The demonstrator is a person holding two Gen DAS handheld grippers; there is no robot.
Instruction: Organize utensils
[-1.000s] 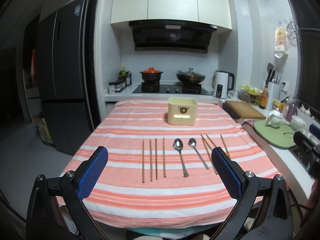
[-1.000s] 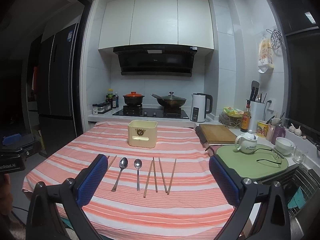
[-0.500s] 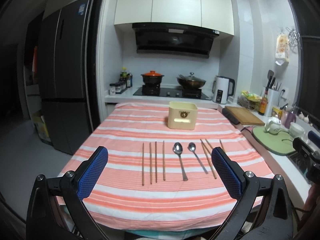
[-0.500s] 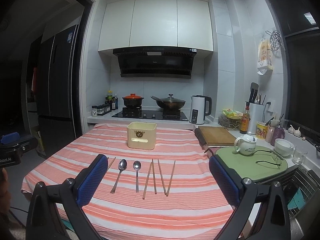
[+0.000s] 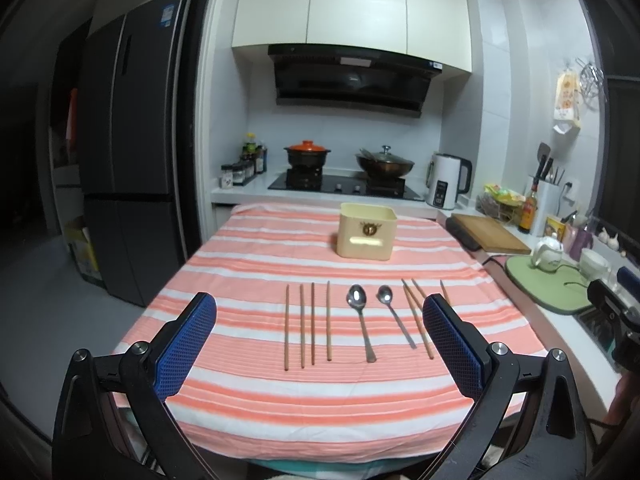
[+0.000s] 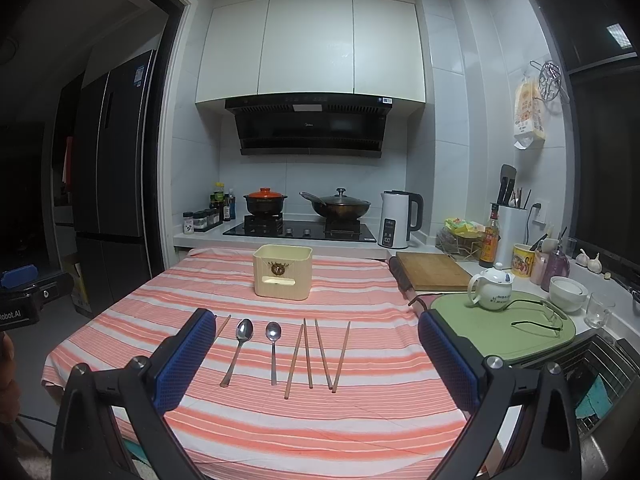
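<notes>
A table under an orange-and-white striped tablecloth [image 5: 256, 396] fills the lower centre, bearing a cream utensil box [image 5: 367, 231] at upper centre and, below it, a row of wooden chopsticks [image 5: 307, 326], two metal spoons [image 5: 361, 320] and more chopsticks [image 6: 316, 352].

left hand-held gripper [image 5: 320, 344]: jaws wide apart (nothing held) | right hand-held gripper [image 6: 316, 354]: jaws wide apart, level

8 chopsticks [image 5: 307, 323], 2 spoons [image 5: 361, 322], 1 box [image 5: 366, 231], 1 kettle [image 6: 399, 219], 1 teapot [image 6: 490, 286], 2 pots [image 6: 265, 201].
</notes>
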